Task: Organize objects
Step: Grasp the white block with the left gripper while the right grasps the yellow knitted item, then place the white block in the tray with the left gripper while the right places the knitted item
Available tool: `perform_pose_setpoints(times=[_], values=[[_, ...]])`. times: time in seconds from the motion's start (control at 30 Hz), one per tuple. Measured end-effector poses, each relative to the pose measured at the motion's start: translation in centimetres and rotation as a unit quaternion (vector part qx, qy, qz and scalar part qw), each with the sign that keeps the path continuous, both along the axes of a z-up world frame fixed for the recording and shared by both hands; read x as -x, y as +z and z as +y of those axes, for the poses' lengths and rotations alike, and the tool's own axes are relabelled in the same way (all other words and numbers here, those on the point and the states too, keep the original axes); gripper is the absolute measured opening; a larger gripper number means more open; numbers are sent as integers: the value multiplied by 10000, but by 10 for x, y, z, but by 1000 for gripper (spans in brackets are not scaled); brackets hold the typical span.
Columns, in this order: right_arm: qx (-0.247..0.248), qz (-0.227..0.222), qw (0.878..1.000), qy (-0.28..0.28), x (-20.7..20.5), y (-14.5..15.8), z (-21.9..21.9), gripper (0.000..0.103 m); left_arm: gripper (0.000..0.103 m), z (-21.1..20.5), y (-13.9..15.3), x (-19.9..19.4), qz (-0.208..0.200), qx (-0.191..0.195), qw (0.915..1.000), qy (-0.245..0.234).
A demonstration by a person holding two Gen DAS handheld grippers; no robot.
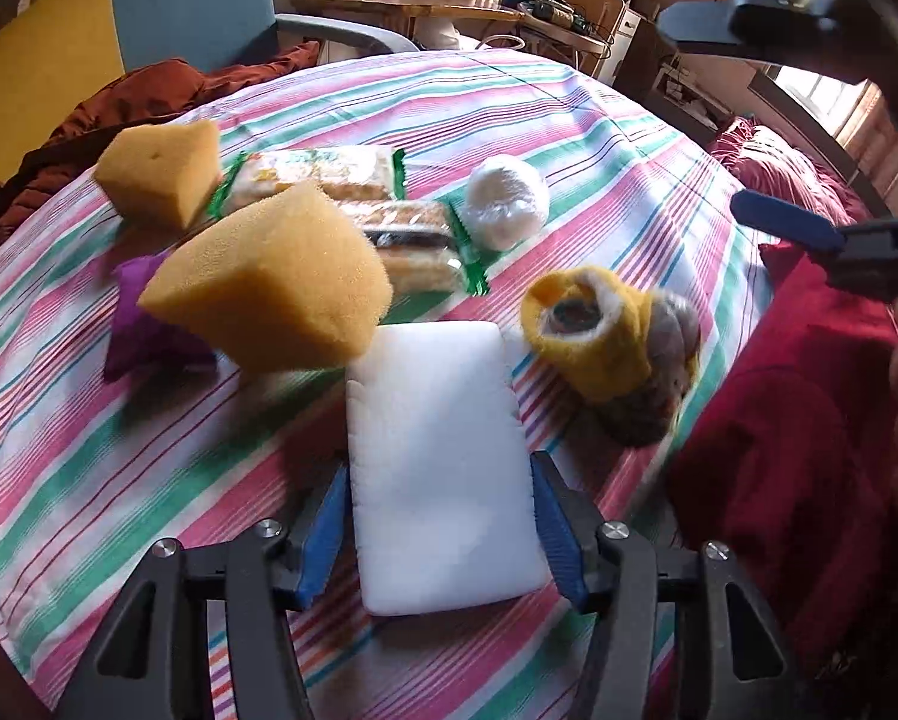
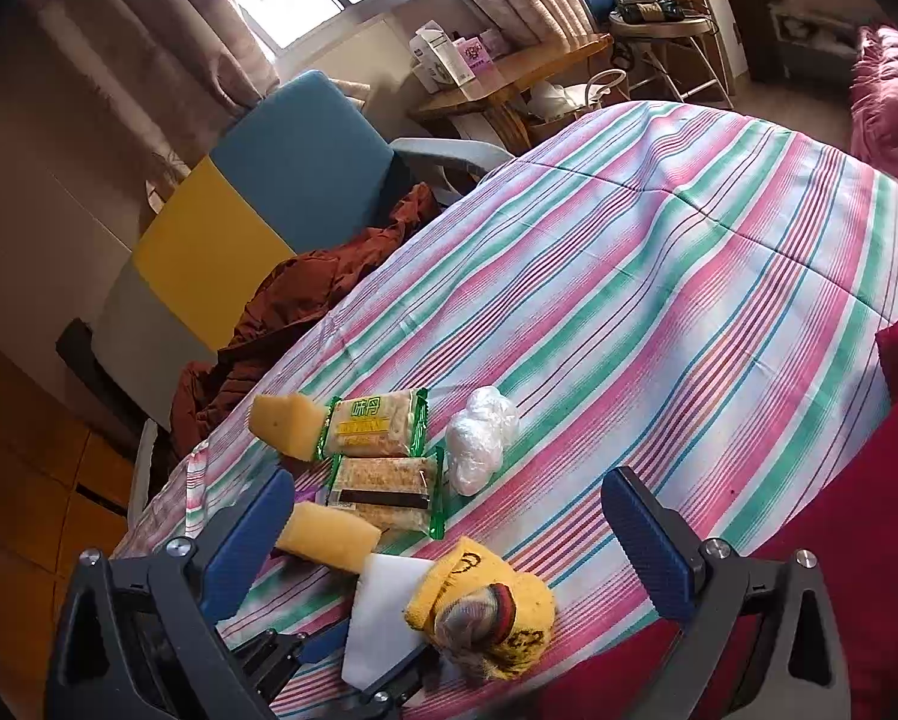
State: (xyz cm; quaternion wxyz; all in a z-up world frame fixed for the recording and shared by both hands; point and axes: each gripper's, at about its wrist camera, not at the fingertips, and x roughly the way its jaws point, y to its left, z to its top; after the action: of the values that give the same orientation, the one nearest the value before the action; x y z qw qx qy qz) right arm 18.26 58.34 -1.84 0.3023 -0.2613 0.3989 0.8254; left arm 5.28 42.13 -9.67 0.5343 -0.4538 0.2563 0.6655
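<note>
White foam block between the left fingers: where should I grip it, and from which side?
Grip the white foam block across its two long, straight edges at the near end, coming down from the near side. It lies flat, lengthwise, between the left gripper's fingers, so they already line up.

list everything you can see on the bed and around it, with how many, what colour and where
sponges: two, yellow, left part of the bedspread, one nearer, one further back
cracker packs: two, green-edged, side by side between the far sponge and the plastic bundle
plastic bundle: one, clear white, right of the packs
white block: one, white, nearest, between the left gripper's fingers
rolled socks: one bundle, yellow and grey, right of the white block
purple item: one, partly hidden behind the near sponge
bedspread: one, pink, green and white stripes
chair: one, blue and yellow, beyond the bed
brown jacket: one, by the chair
left gripper: blue pads either side of the white block
right gripper: blue pads, open, empty
</note>
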Motion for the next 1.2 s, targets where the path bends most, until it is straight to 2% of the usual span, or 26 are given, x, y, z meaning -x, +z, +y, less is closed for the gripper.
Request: perform_pose_setpoints(times=[0.2,0.43,0.53,0.6,0.73,0.9,1.1,1.13,1.2], values=[[37,-377,9992,158,11,-5,-2,103,58,-51,1,-5,299,-115,9995,-21],[137,-1083,9918,664,36,-20,-8,103,58,-111,4,8,181,-256,9990,304],[19,-1426,9873,705,44,-24,-13,103,58,-130,5,8,178,-303,9985,419],[-33,-1472,9861,774,46,-24,-16,103,58,-141,5,7,167,-350,9980,504],[-202,-1738,9816,759,51,-25,-20,103,58,-150,2,6,127,-454,9968,638],[-52,-2174,9730,768,59,-37,-17,103,58,-152,0,-1,341,-570,9955,676],[-84,-2700,9575,1007,71,-50,-24,102,58,-155,0,2,200,-716,9947,714],[-86,-2809,9541,1035,73,-53,-25,100,58,-156,0,2,219,-734,9945,711],[-64,-3060,9451,1145,77,-60,-26,86,58,-156,0,0,266,-747,9944,697]])
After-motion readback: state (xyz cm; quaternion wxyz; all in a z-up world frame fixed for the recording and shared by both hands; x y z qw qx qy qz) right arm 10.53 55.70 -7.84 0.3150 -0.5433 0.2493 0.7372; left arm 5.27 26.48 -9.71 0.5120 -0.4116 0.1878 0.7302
